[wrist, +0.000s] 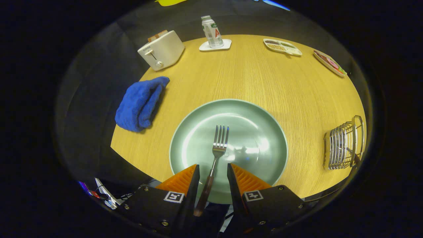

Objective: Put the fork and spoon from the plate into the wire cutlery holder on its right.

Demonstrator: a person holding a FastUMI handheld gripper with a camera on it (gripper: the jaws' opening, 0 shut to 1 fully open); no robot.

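A pale green plate [264,129] sits on the round wooden table, just ahead of my fingers. On it lies a metal fork [219,138] with a brown handle, tines pointing away from me. Its handle runs back over the plate's near rim into the gap between my orange fingers. My gripper [213,166] is open, one finger on each side of the handle, and neither visibly presses on it. The wire cutlery holder [343,143] stands to the right of the plate, near the table's edge. Something slim and dark shows through its wires; I cannot tell what it is.
A blue cloth [140,102] lies left of the plate at the table edge. Beyond it stands a white toaster [161,49]. A bottle [212,31] on a white coaster and two food trays [282,47] [329,62] line the far side.
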